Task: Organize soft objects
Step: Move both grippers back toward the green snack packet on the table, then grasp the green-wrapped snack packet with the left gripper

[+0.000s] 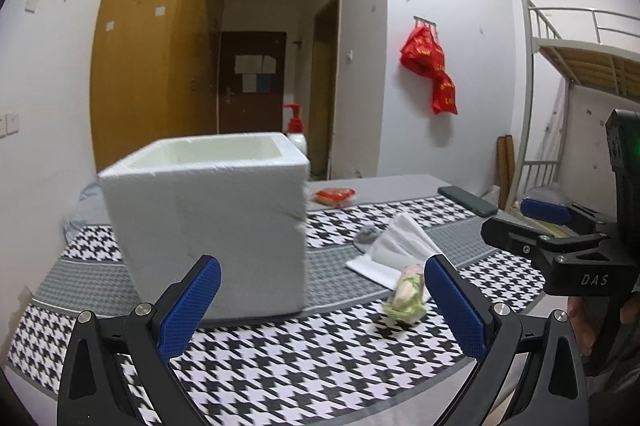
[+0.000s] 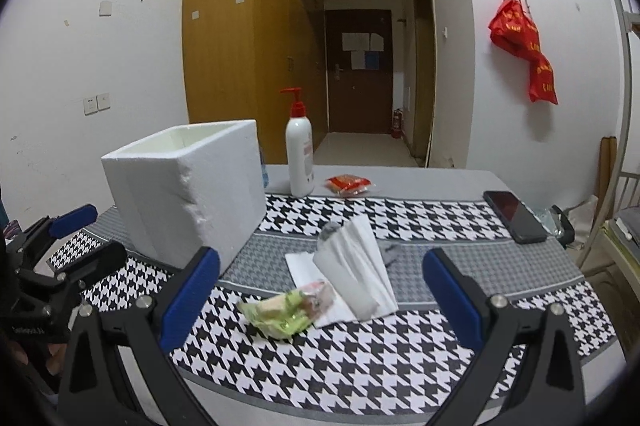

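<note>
Both my tools are spread wide and hold nothing. Through the left tool (image 1: 322,300) camera, its blue pads frame the lower front of a white foam box (image 1: 208,222), without touching it. Through the right tool (image 2: 320,300) camera, the pads frame the soft things on the table (image 2: 400,366), which wears a black-and-white houndstooth cloth with grey bands.

Lying between the right pads and a little beyond them is a crumpled green wrapper (image 2: 278,310) with something pale inside. It touches the near edge of a white folded tissue (image 2: 352,274). A small grey lump (image 2: 330,230) sits at the tissue's far end, and another grey scrap (image 2: 394,251) lies just beside its right edge.

The foam box stands open-topped at the left of the table; I cannot see inside past its rim. Behind it, near the far edge, stand a white pump bottle (image 2: 300,154) with a red top and a red packet (image 2: 347,183). A dark phone (image 2: 514,216) lies at the far right.

From the left camera, the right tool's black body shows at the right edge, above the cloth.
</note>
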`<action>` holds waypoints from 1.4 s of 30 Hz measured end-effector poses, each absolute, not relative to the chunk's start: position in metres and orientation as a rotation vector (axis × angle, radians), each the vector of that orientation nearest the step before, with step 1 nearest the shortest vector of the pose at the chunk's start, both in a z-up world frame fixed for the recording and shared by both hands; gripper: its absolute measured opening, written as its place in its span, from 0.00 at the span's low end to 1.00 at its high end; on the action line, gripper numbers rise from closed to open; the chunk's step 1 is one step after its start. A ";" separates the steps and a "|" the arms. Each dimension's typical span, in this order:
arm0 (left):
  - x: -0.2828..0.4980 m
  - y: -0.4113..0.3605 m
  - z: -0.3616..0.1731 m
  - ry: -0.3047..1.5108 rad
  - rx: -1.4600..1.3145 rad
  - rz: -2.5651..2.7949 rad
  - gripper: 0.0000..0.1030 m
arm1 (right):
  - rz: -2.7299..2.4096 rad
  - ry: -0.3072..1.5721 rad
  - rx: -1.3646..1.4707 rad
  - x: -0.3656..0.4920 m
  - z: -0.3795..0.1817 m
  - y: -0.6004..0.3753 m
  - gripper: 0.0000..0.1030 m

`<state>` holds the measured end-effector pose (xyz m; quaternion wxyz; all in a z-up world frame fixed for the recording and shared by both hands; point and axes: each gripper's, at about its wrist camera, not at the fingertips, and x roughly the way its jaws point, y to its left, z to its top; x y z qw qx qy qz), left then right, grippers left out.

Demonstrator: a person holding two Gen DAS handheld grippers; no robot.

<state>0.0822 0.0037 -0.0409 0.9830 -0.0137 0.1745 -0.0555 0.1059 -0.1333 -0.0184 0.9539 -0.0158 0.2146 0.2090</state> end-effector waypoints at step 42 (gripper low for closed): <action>0.171 -0.071 -0.097 0.698 0.016 -0.268 0.99 | 0.352 0.598 0.049 0.150 -0.068 -0.201 1.00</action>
